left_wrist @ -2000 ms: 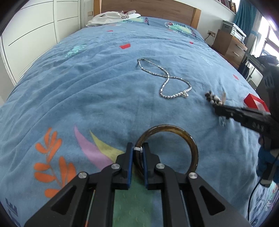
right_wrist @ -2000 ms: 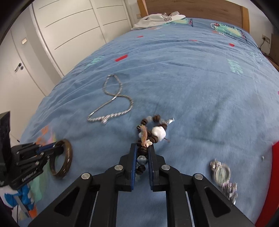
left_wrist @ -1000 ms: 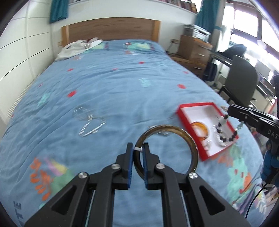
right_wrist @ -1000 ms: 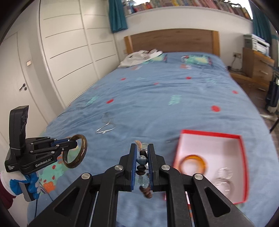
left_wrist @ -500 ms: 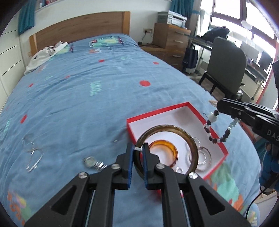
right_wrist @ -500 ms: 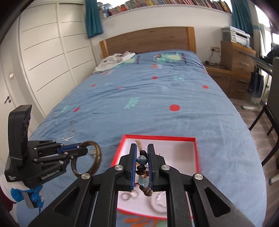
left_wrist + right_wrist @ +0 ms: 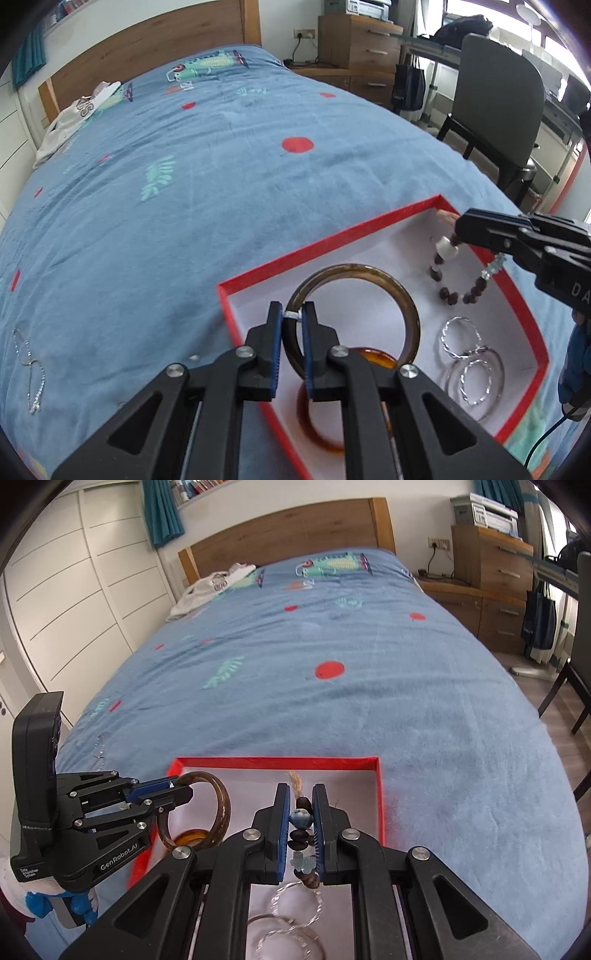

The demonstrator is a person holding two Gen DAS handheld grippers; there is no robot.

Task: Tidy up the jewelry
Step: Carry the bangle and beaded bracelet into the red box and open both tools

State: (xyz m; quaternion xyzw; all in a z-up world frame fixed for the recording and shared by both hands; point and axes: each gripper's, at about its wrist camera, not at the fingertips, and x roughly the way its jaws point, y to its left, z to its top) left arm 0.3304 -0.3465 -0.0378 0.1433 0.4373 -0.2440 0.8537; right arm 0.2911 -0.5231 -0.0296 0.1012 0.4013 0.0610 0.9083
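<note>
Meanwhile, the left gripper [image 7: 293, 328] is pinching a brown bangle [image 7: 388, 291] directly above the red box [image 7: 332, 240]. Nearer the box's far corner, the right gripper [image 7: 300, 823] is clamping a beaded bracelet [image 7: 448, 291], which is dangling just over the white floor.

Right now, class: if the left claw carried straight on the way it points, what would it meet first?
Probably the white floor of the red box: the left claw, gripping the brown bangle, aims down into it, though depth is unclear.

Brown bangle [image 7: 402, 306] clamped upright in left hand-held gripper [image 7: 292, 325]. Beaded bracelet [image 7: 301, 834] dangles from right hand-held gripper [image 7: 300, 825]. Red box [image 7: 332, 236] directly below both.
</note>
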